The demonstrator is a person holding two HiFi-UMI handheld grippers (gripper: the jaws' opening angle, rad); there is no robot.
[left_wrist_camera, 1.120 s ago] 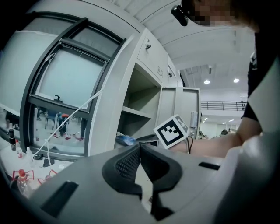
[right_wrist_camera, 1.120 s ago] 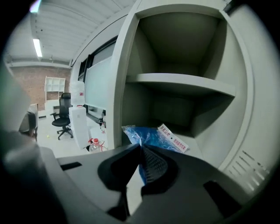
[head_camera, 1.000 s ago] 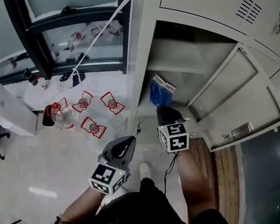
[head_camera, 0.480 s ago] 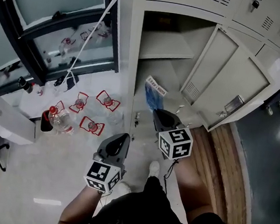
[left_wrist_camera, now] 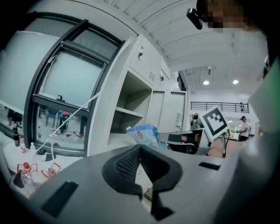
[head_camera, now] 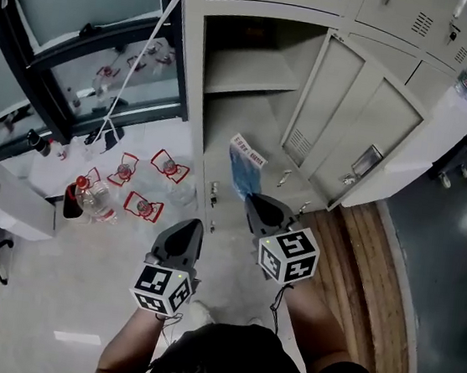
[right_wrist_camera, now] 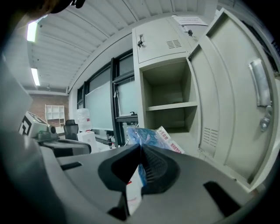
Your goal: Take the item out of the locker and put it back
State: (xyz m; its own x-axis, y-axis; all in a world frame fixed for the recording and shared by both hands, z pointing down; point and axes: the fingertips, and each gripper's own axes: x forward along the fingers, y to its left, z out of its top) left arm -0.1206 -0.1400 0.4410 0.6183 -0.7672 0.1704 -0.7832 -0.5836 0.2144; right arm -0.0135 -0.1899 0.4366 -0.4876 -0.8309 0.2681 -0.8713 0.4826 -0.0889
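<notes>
The item is a blue plastic packet (head_camera: 243, 166) with a white printed end. My right gripper (head_camera: 254, 201) is shut on its lower edge and holds it in the air in front of the open locker (head_camera: 251, 74). In the right gripper view the packet (right_wrist_camera: 151, 136) sticks up from between the closed jaws. My left gripper (head_camera: 187, 233) is lower left of it, over the floor, shut with nothing held; in its own view the jaws (left_wrist_camera: 141, 148) meet and the packet (left_wrist_camera: 143, 134) shows beyond them.
The locker door (head_camera: 367, 130) swings open to the right. A shelf (head_camera: 247, 75) splits the compartment. Water bottles (head_camera: 88, 197) and red-trimmed items (head_camera: 142, 207) lie on the floor left, beside a white box (head_camera: 4, 195) and a window frame (head_camera: 69, 77).
My right gripper has drawn the packet back out of the locker, away from the compartment. The left gripper shifted back a little. The head view has moved back, showing more of the door.
</notes>
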